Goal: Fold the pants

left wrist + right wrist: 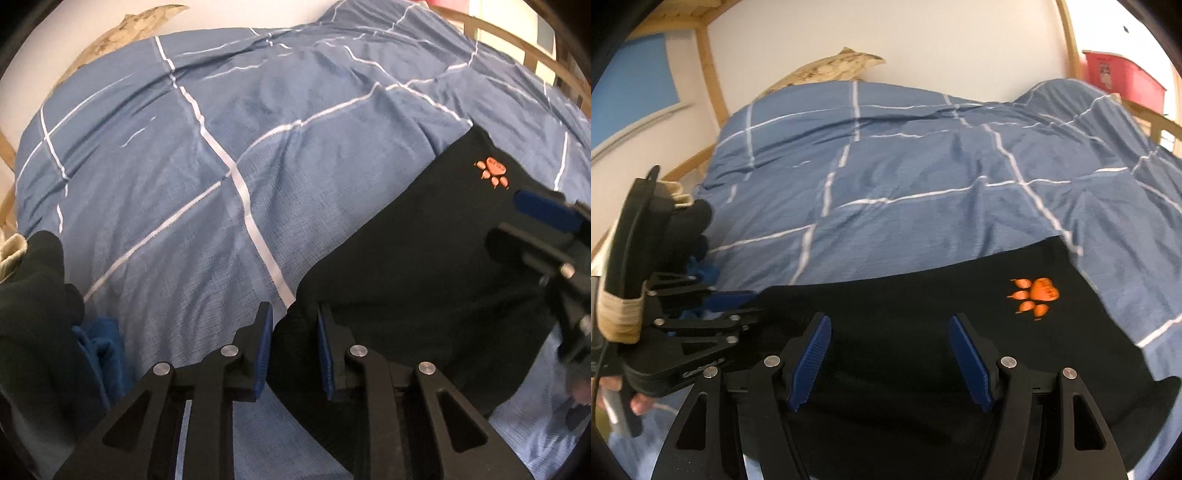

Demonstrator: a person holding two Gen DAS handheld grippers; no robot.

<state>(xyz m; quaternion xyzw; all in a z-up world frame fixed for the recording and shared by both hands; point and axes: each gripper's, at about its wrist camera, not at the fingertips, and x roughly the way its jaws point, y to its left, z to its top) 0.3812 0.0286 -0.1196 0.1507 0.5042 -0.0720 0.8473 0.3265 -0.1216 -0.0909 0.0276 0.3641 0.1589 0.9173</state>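
From my left wrist camera, the left gripper (293, 341) closes narrowly on the near corner of the black pants (424, 258), fabric bunched between its pads, on a blue checked duvet (221, 129). From my right wrist camera, the right gripper (890, 360) hovers open above the pants (923, 295); a white wall (923, 37) stands behind.

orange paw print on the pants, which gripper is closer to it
Right. The right gripper hangs over the black pants just beside the paw print; the left gripper is at the far edge.
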